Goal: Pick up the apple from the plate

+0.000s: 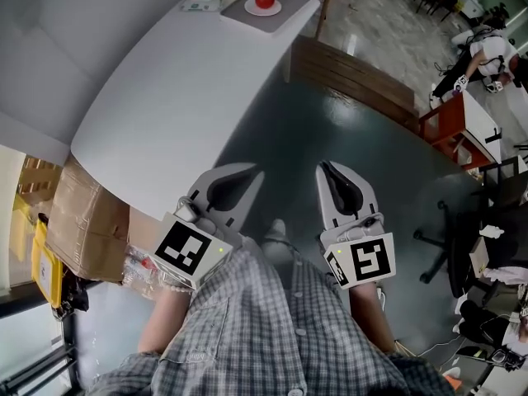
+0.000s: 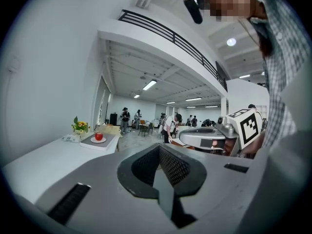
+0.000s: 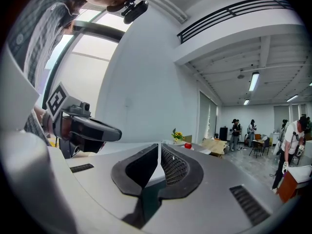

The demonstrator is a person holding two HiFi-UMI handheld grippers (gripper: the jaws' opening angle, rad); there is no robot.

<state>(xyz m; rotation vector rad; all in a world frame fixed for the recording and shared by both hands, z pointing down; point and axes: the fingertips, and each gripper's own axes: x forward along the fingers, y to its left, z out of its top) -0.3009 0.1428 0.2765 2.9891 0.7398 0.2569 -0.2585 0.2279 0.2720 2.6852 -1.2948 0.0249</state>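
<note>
A red apple (image 1: 265, 0) sits on a small white plate (image 1: 253, 9), which rests on a grey tray (image 1: 283, 19) at the far end of a long white table (image 1: 181, 97). Both grippers are far from it, held low in front of the person's body. My left gripper (image 1: 247, 174) hangs by the table's near corner, its jaws shut on nothing. My right gripper (image 1: 327, 168) is beside it over the floor, also shut and empty. In the left gripper view, the apple (image 2: 98, 136) is small beyond the shut left gripper (image 2: 159, 148). The right gripper view shows the apple (image 3: 187, 146) just past the shut right gripper (image 3: 159, 146).
Yellow flowers (image 2: 80, 126) and a small box stand behind the tray. A cardboard box (image 1: 82, 221) sits beneath the table's near end. A wooden bench (image 1: 355, 77) runs along the right of the table. An office chair (image 1: 450, 238) and people stand farther right.
</note>
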